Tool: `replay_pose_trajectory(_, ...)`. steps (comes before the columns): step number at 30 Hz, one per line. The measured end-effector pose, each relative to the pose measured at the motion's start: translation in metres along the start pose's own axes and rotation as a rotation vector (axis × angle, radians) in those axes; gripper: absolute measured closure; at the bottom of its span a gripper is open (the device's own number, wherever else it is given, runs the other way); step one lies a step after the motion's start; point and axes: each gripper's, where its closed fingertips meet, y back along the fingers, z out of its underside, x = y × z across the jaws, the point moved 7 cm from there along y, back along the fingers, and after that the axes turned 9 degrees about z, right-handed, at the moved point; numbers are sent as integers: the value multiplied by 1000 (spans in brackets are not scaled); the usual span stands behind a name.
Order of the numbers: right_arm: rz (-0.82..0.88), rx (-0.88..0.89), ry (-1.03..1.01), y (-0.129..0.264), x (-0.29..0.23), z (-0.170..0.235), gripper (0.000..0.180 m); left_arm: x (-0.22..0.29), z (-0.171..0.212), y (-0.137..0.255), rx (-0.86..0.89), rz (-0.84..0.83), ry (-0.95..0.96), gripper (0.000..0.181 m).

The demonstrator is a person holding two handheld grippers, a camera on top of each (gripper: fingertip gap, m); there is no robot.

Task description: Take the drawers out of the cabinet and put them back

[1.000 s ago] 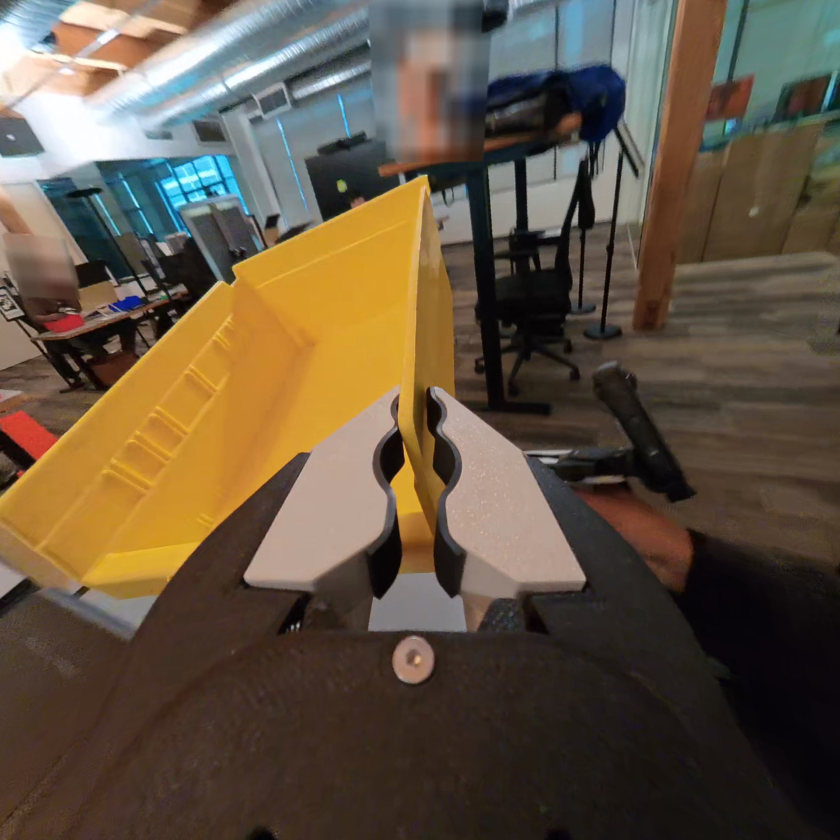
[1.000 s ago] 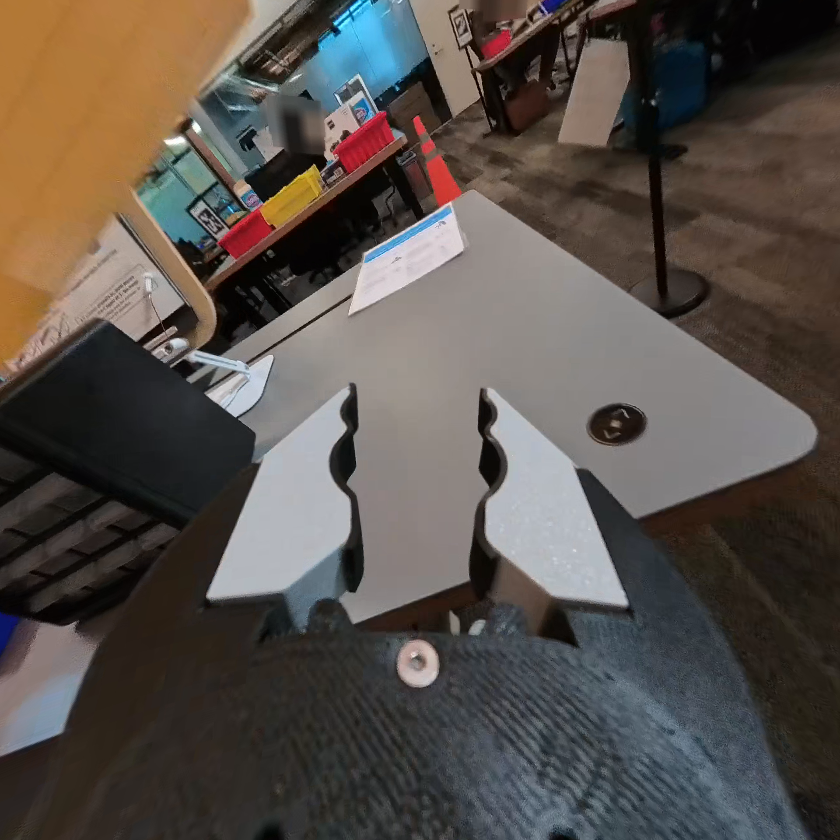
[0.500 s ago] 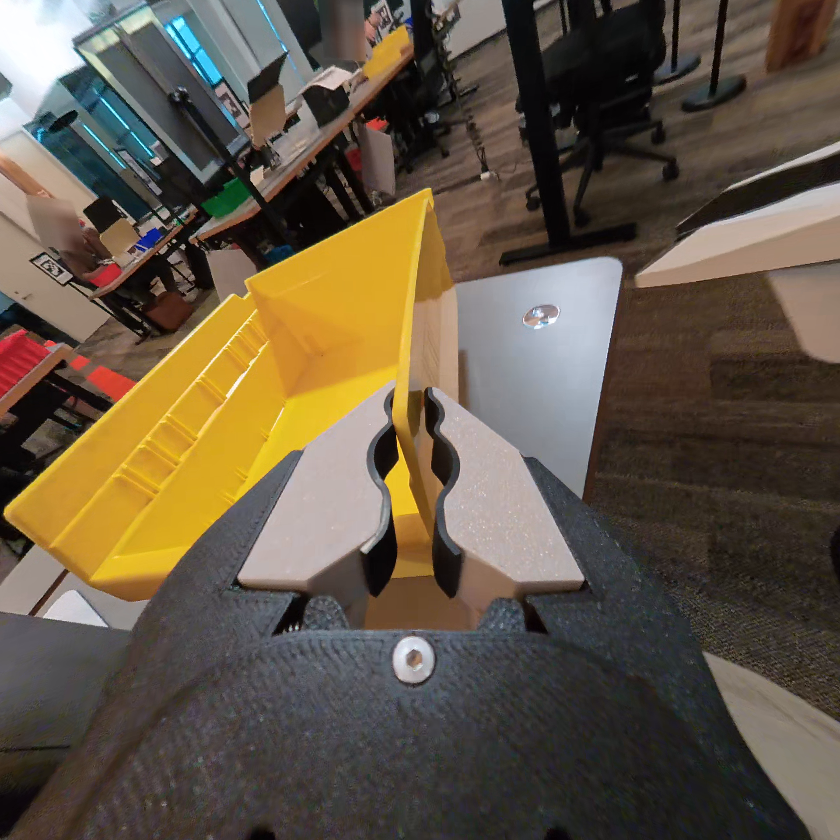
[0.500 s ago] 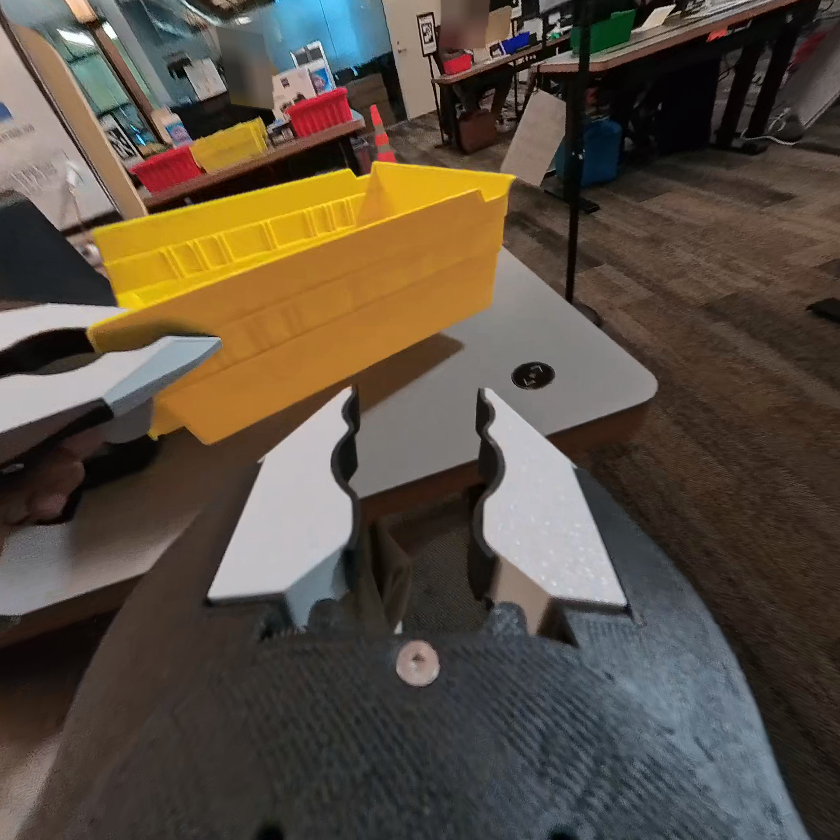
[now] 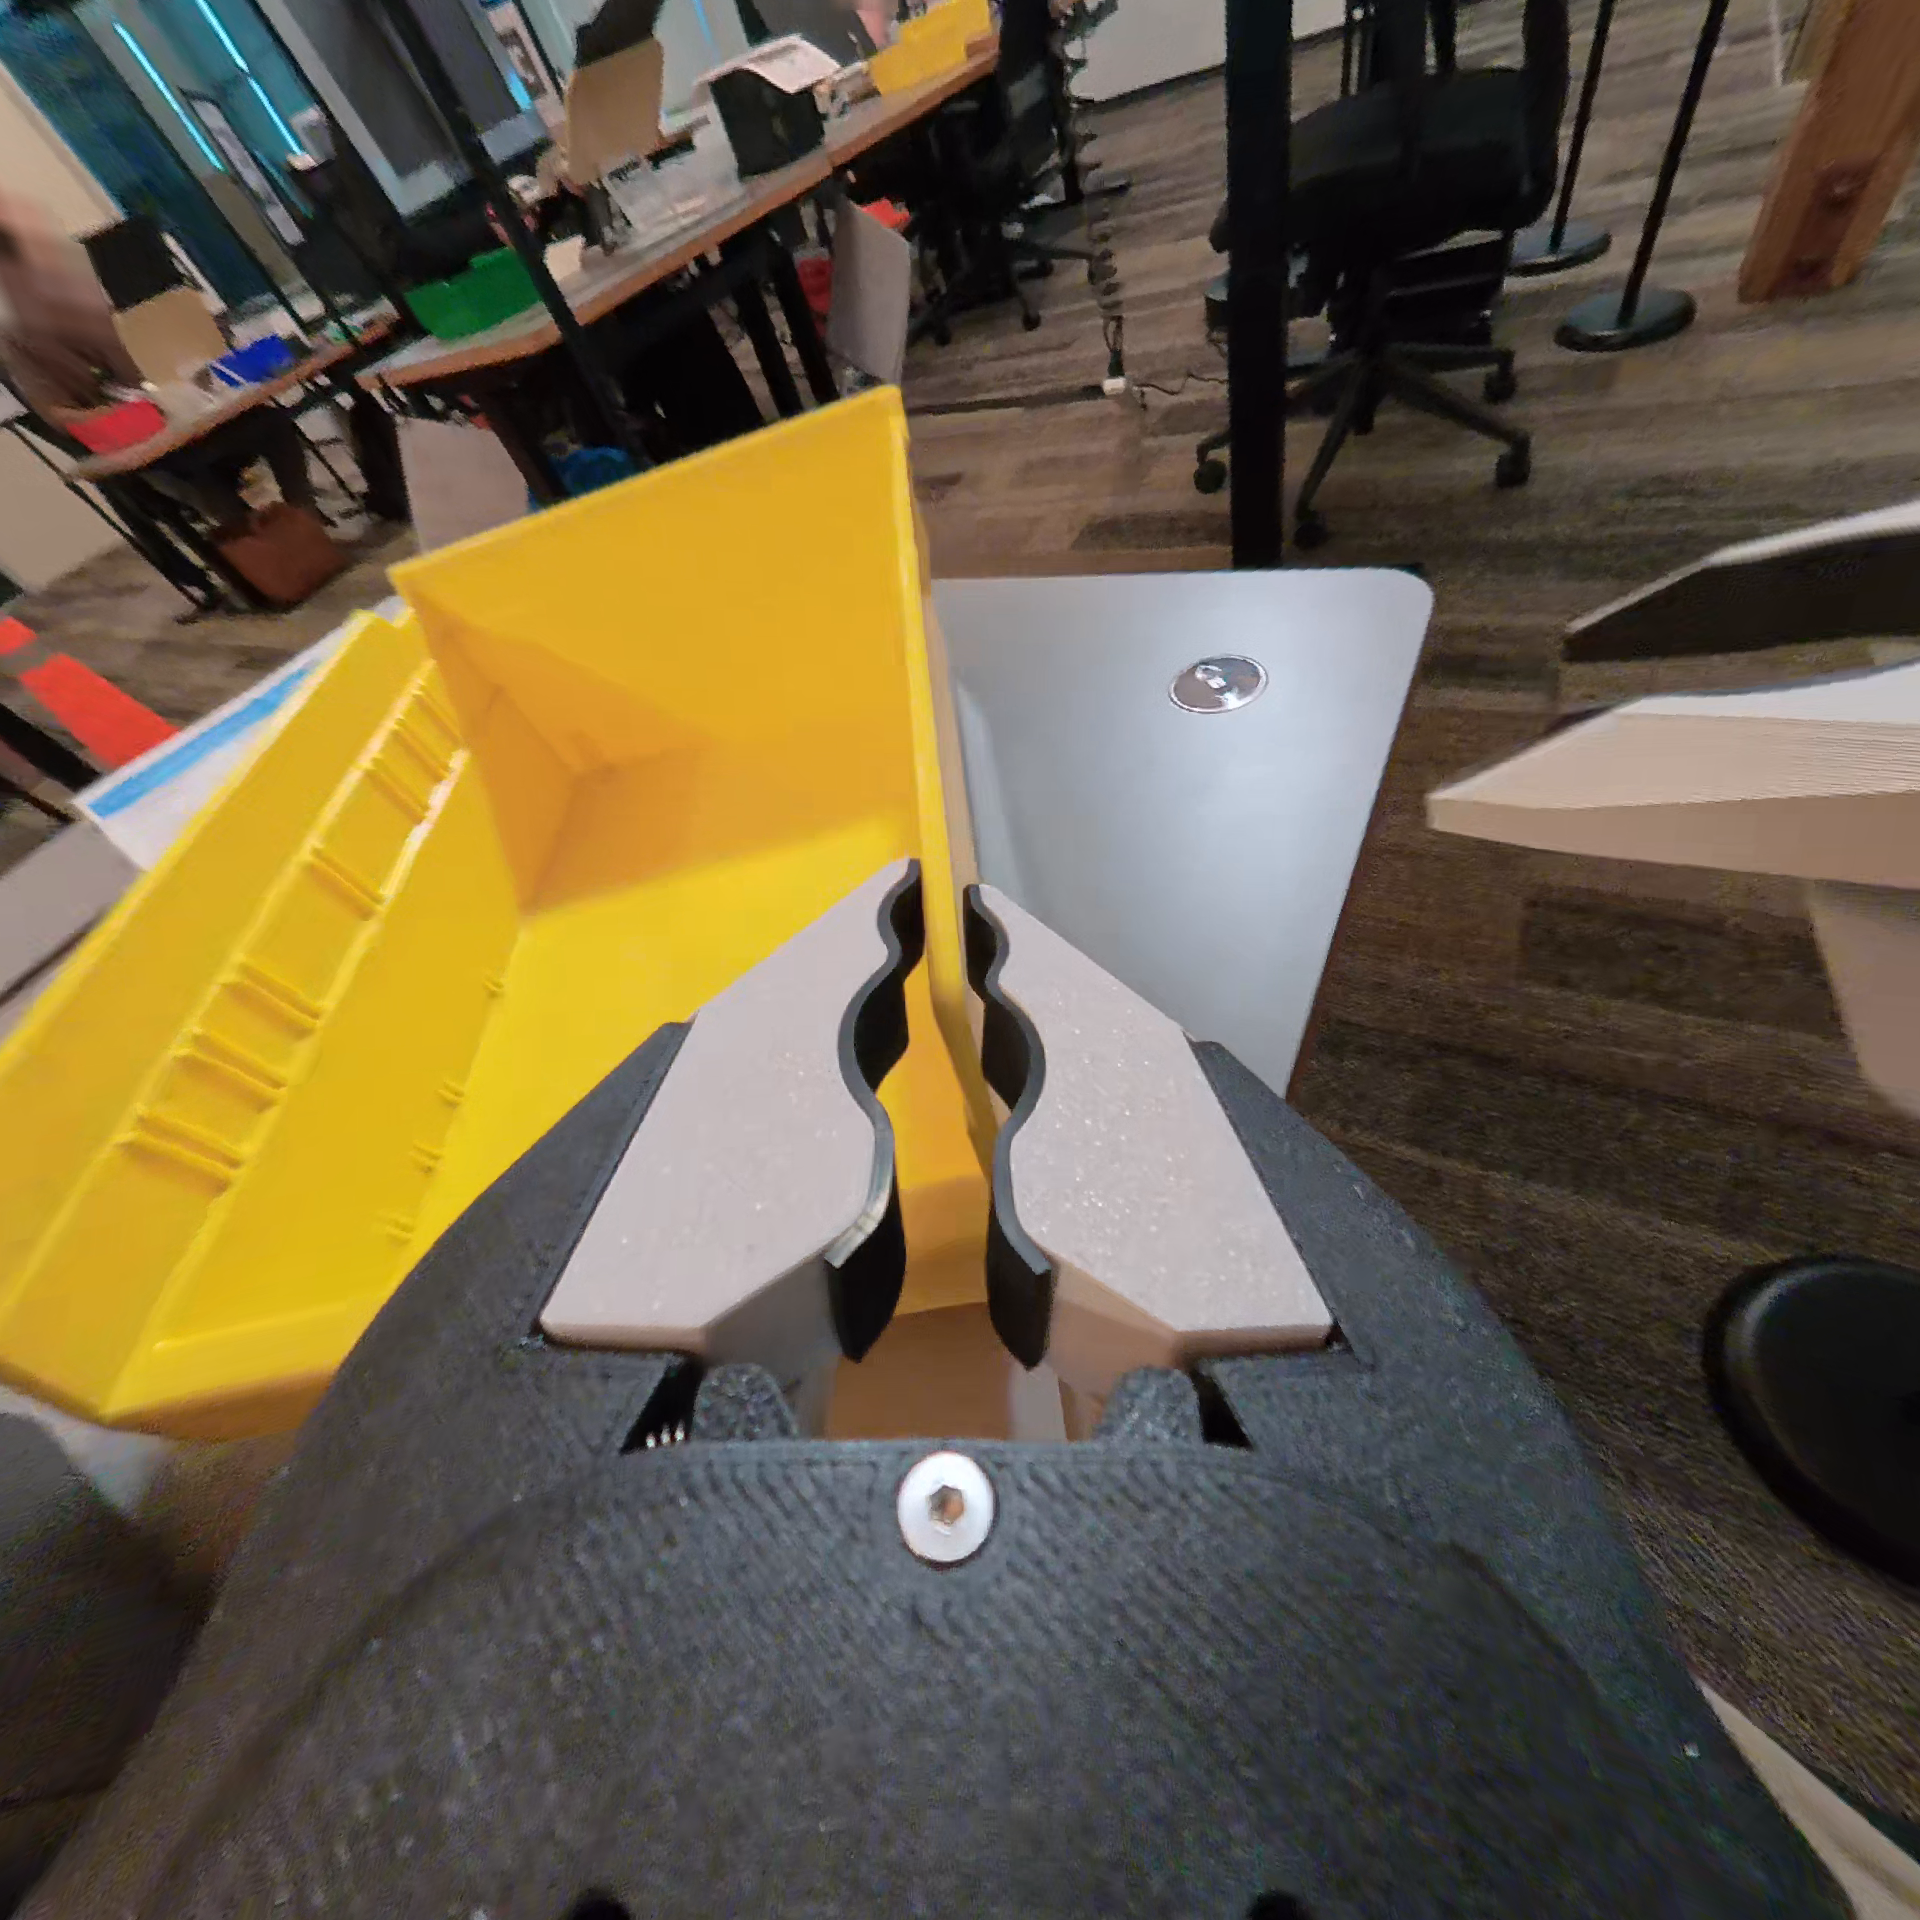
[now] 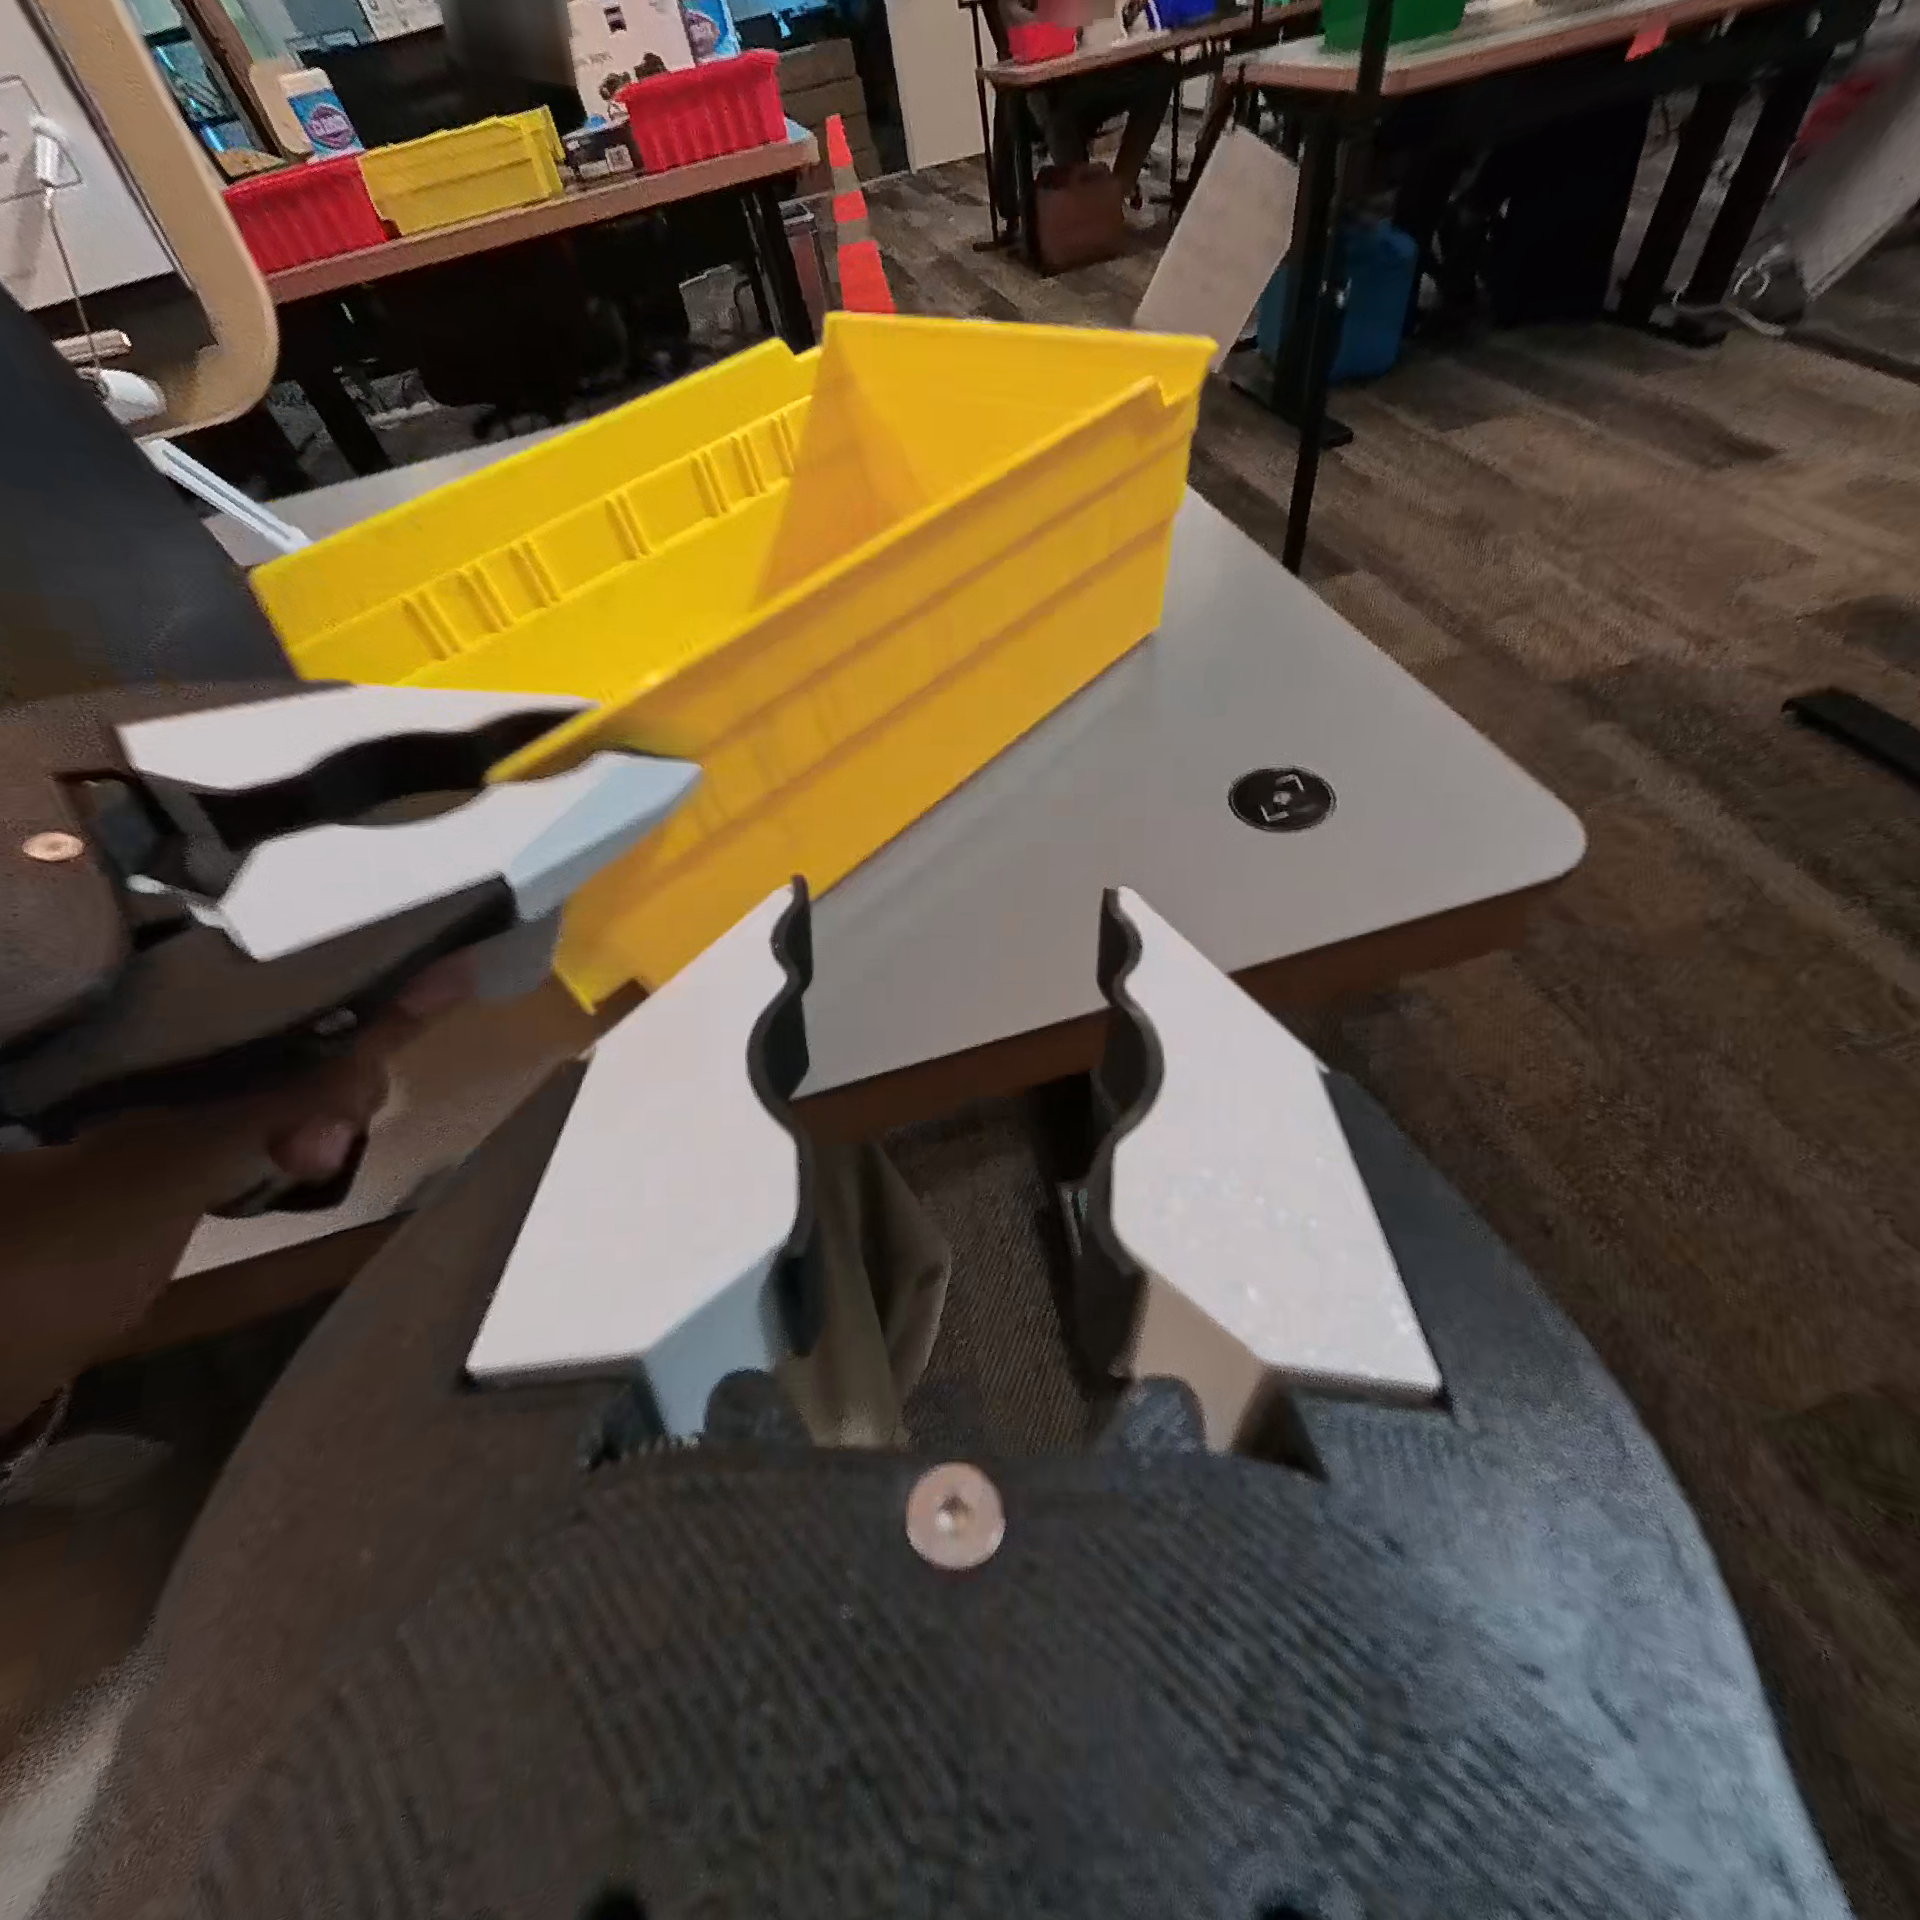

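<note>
A yellow plastic drawer [image 5: 644, 935] is held over the grey table [image 5: 1174, 810]. My left gripper [image 5: 943, 894] is shut on the drawer's right side wall, near the close end. In the right wrist view the drawer [image 6: 831, 623] lies lengthwise with its far end down at the table [image 6: 1143, 883], and the left gripper [image 6: 623, 748] clamps its near corner. My right gripper [image 6: 951, 914] is open and empty, just below and in front of the table's near edge. It also shows at the right of the left wrist view [image 5: 1714, 769]. A dark blurred shape [image 6: 94, 540] at the left may be the cabinet.
A round black disc [image 6: 1280, 800] sits in the table near its right corner. A white and blue sheet [image 5: 187, 769] lies beyond the drawer. A black stand base [image 5: 1818, 1392] is on the carpet at the right. Desks, an office chair [image 5: 1392, 208] and an orange cone [image 6: 857, 239] stand behind.
My left gripper has brought the yellow drawer down from high in the air to the grey table. The right gripper has drawn back past the table's edge and stays open.
</note>
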Motion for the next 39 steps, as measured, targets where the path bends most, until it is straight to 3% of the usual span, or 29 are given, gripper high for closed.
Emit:
replay_pose_trajectory(3, 25, 54, 41, 0, -12, -5, 124, 3, 1, 2, 21, -3, -13, 175)
replay_pose_trajectory(6, 32, 112, 26, 2, -23, -10, 121, 13, -3, 23, 45, 74, -1, 152)
replay_pose_trajectory(9, 41, 133, 7, 3, -35, -11, 119, 25, -4, 63, -4, 184, 57, 133)
replay_pose_trajectory(13, -20, 107, 99, -4, -68, -3, 110, 11, -4, 133, 31, 198, 77, 129)
replay_pose_trajectory(17, -97, 68, 177, -20, -101, 4, 106, -37, 12, 204, 114, -60, 173, 126)
replay_pose_trajectory(19, -91, 59, 231, -31, -106, 5, 112, -69, 23, 245, 188, -278, 184, 144)
replay_pose_trajectory(21, -42, 45, 274, -43, -99, 6, 140, -99, 37, 283, 197, -493, 136, 161)
replay_pose_trajectory(24, -94, 20, 253, -52, -86, 2, 148, -136, 68, 332, 102, -736, 108, 157)
replay_pose_trajectory(27, -92, 0, 229, -63, -60, -5, 158, -160, 103, 379, 23, -916, 139, 140)
replay_pose_trajectory(31, -87, -21, 314, -86, -13, -18, 170, -177, 147, 420, -103, -1056, 170, 115)
replay_pose_trajectory(33, -7, -21, 242, -98, 21, -25, 177, -185, 172, 427, -183, -1078, 205, 116)
replay_pose_trajectory(36, -46, -13, 23, -112, 57, -31, 177, -190, 201, 435, -280, -1075, 298, 117)
replay_pose_trajectory(39, -60, -19, -61, -121, 62, -34, 176, -191, 214, 443, -287, -1058, 372, 134)
